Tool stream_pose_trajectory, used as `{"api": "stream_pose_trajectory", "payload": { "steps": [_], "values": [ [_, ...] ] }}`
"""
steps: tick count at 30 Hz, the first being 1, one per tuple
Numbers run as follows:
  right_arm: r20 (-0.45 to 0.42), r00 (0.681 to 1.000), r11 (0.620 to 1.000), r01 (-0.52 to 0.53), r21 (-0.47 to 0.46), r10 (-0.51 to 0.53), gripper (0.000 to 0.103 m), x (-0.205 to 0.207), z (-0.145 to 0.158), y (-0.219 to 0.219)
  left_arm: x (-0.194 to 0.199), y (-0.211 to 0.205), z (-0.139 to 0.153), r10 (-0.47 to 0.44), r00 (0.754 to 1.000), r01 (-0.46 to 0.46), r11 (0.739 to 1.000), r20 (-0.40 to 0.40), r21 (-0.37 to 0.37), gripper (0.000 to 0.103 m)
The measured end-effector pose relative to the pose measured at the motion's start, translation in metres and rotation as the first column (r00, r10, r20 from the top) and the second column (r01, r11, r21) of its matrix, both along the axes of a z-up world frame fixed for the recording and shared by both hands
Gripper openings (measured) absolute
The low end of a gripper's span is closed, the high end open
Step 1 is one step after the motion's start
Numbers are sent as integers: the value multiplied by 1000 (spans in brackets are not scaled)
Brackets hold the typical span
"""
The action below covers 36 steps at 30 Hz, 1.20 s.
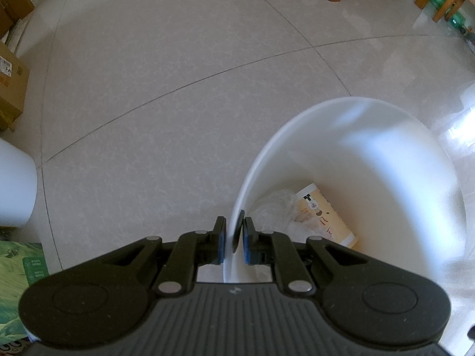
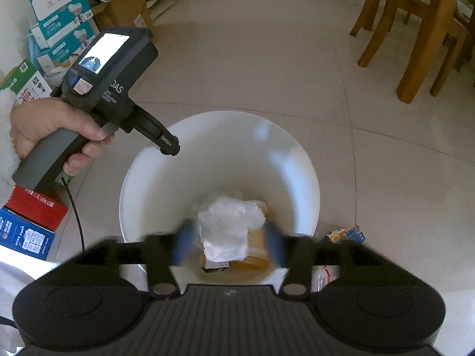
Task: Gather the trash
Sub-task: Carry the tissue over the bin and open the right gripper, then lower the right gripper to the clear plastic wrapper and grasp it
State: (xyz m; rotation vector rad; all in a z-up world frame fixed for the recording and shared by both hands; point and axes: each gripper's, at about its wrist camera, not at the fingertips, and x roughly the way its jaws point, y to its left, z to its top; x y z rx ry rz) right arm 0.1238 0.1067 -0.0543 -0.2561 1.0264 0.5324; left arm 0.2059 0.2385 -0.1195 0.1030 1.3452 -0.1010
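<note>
Count: 1 white bin (image 2: 219, 154), 2 grippers, 1 hand (image 2: 50, 127) visible.

In the bin, centre-low of the right wrist view: 1 crumpled clear plastic bag (image 2: 228, 225) on top of 1 tan printed carton (image 2: 252, 252). On the floor right of the bin, lower right: 2 loose bits, 1 blue-and-yellow wrapper (image 2: 347, 234) and 1 clear wrapper with red print (image 2: 325, 276), partly hidden. Left edge: 5 or so printed boxes (image 2: 59, 23) stacked, exact count unclear. Upper right: wooden chair legs (image 2: 415, 59), count unclear. Left wrist view, left edge: 2 cardboard boxes (image 1: 12, 80).
</note>
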Motion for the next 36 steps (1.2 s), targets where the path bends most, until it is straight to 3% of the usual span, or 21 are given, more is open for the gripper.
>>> {"api": "stream_pose_trajectory", "payload": {
  "steps": [4, 17, 25, 36],
  "values": [
    [37, 999, 1000, 16, 6, -16, 86, -2, 4, -7, 0, -1, 0, 0, 1000, 0, 1000, 1, 2, 10],
    [36, 971, 972, 235, 9, -235, 87, 3, -20, -101, 0, 0, 0, -1, 1000, 1, 1000, 2, 4, 10],
    [46, 957, 958, 287, -15, -286, 85, -19, -82, -132, -1, -1, 1, -2, 1000, 2, 1000, 2, 6, 10],
    [-51, 910, 912, 409, -31, -410, 80, -17, -178, -156, 1, 0, 1, 1, 1000, -1, 1000, -1, 7, 10]
  ]
}}
